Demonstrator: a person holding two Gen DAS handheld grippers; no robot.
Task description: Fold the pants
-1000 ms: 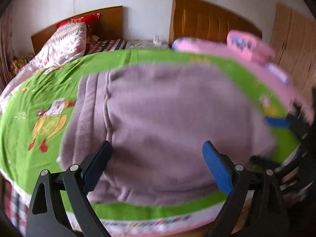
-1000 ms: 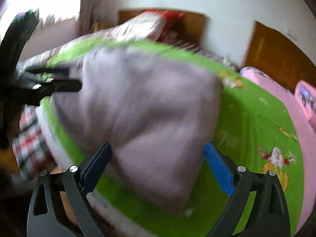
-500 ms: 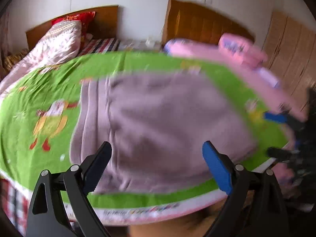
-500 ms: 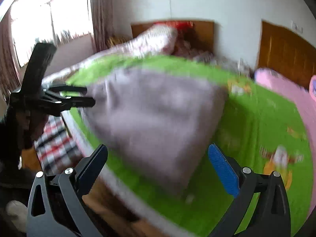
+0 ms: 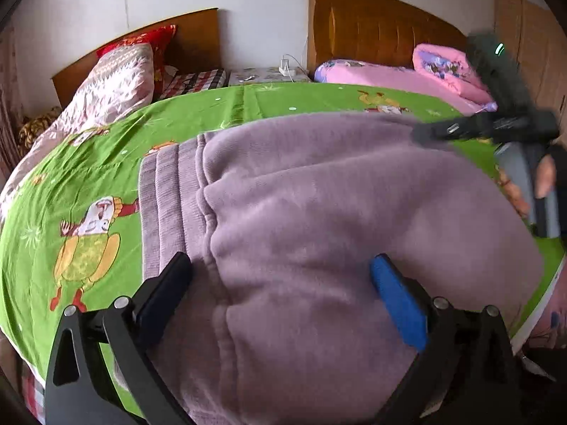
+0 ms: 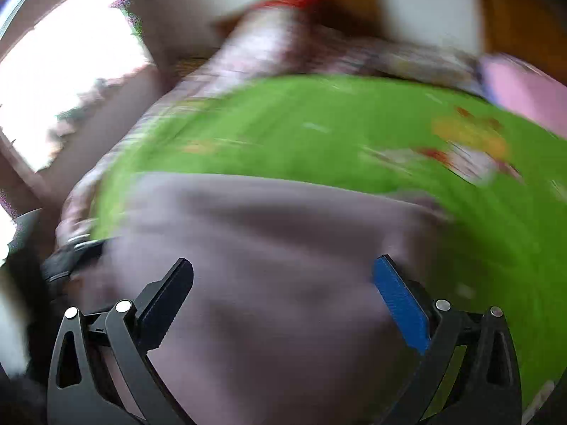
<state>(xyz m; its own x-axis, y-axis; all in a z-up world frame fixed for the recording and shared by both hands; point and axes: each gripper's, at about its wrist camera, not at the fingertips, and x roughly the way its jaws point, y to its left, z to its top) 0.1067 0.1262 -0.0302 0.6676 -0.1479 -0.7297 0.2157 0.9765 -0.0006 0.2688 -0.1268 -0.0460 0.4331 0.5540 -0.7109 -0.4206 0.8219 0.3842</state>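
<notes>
Mauve fleece pants lie folded on a green cartoon bedsheet, with the ribbed waistband on the left. My left gripper hovers over their near part. Its jaws are opening wide and the pads press on nothing. A hand holds my right gripper above the far right corner of the pants, where it looks blurred. The right wrist view is smeared by motion. There the right gripper stands open over the pants, gripping nothing.
The bed's near edge runs just below the pants. A pink quilt and a wooden headboard are at the back right. A second bed with pillows is at the back left, and a window is at the left.
The left gripper has come closer over the pants. The right gripper has swung from the bed's near right edge to above the pants' right corner, its view rolling and blurring.
</notes>
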